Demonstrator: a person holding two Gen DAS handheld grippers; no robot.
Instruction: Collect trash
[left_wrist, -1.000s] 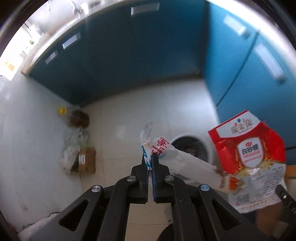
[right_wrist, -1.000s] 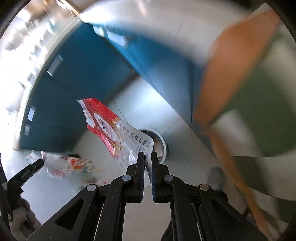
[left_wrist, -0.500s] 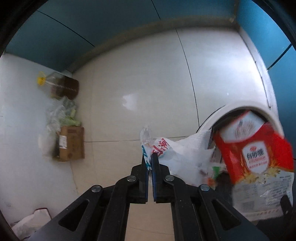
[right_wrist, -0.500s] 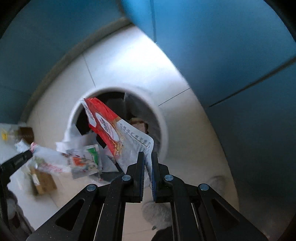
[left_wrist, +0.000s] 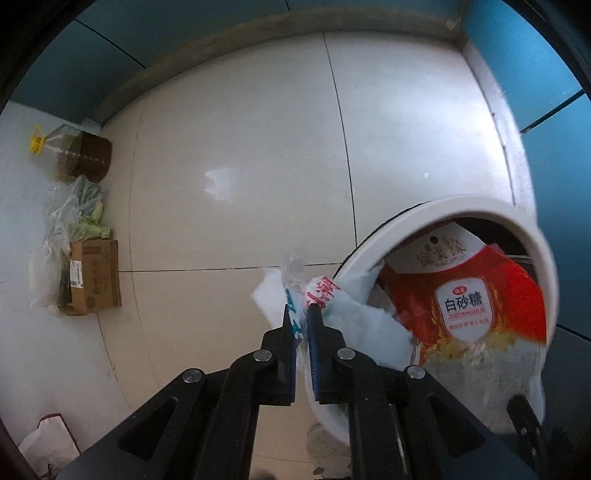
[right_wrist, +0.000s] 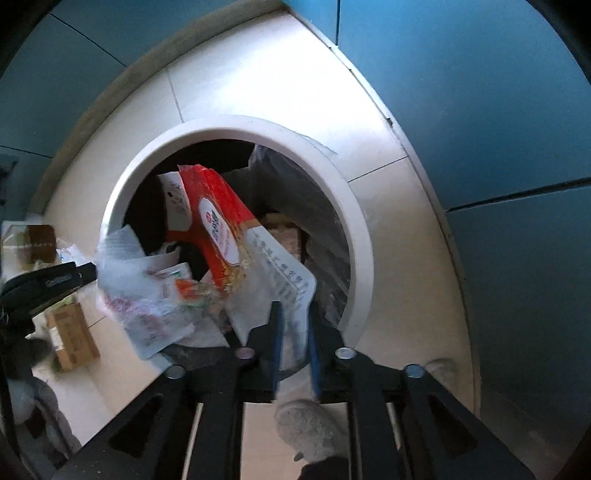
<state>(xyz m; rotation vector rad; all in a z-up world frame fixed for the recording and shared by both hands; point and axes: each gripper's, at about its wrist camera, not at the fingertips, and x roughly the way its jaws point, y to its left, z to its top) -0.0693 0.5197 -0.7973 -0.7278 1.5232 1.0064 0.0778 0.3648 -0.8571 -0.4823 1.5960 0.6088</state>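
White tiled floor (left_wrist: 236, 155), blue cabinets (right_wrist: 480, 110), bin (right_wrist: 354, 236)

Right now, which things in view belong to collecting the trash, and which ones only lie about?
Job:
- red bag, between the right tongs
- white wrapper, in the left tongs
- bin

Lying about:
- oil bottle
- vegetable bag
- carton

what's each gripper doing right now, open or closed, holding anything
Left gripper: closed on the white wrapper, at the bin rim.
Right gripper: open, the red sugar bag loose between its fingers, over the bin.
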